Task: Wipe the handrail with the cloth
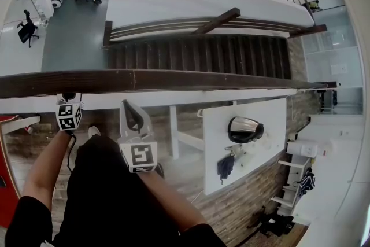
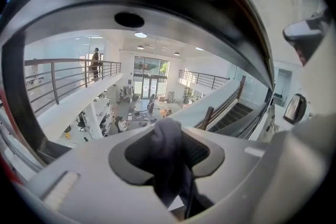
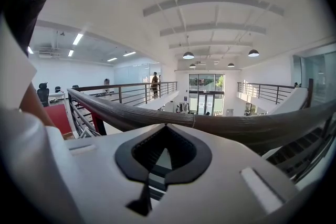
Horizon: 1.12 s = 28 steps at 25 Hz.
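Cloth [image 2: 166, 165] (dark) pinched in left gripper [image 2: 168, 136] just beneath handrail [image 1: 173, 79]

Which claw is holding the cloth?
The left claw: a dark cloth is pinched between its jaws. The right claw has its jaws together with nothing between them.

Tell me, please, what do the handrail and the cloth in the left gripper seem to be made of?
The handrail looks like dark brown wood with a dull satin finish. Fine lengthwise streaks like grain and a joint seam show in the right gripper view.

The cloth, pinched in the left gripper, looks like soft, matte, dark grey fabric that bunches in rounded folds. Its weave cannot be made out.
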Each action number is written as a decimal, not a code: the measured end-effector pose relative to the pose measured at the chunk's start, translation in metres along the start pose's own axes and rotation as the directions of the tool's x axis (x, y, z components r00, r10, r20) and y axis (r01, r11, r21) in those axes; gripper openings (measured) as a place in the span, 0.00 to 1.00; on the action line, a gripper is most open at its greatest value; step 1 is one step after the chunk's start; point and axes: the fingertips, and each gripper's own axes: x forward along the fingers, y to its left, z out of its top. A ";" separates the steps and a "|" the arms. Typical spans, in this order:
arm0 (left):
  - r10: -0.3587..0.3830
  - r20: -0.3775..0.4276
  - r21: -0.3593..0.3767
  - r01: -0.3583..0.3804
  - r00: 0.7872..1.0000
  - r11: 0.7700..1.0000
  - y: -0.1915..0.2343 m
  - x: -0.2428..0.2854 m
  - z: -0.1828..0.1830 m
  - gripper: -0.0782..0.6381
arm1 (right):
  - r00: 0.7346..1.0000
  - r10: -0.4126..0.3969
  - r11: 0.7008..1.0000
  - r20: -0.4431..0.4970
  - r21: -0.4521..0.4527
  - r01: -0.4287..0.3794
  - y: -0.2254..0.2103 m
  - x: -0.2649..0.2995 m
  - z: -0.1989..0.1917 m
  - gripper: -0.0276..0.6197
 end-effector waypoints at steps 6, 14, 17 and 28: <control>-0.013 -0.008 0.000 0.013 1.000 1.000 -0.018 0.005 0.000 0.28 | 1.000 -0.007 1.000 0.000 0.006 0.007 -0.018 -0.006 0.001 0.05; -0.034 -0.022 -0.029 0.033 0.999 0.999 -0.041 0.013 -0.001 0.28 | 1.000 -0.001 1.000 -0.023 0.019 0.001 -0.034 -0.011 -0.008 0.05; -0.045 -0.027 -0.027 0.045 0.999 0.999 -0.050 0.015 0.000 0.28 | 0.999 -0.008 0.999 -0.035 0.031 0.009 -0.040 -0.013 -0.011 0.05; -0.039 -0.054 -0.029 0.037 0.998 0.999 -0.067 0.019 0.000 0.28 | 0.998 0.001 0.999 -0.057 0.052 0.002 -0.050 -0.024 -0.017 0.05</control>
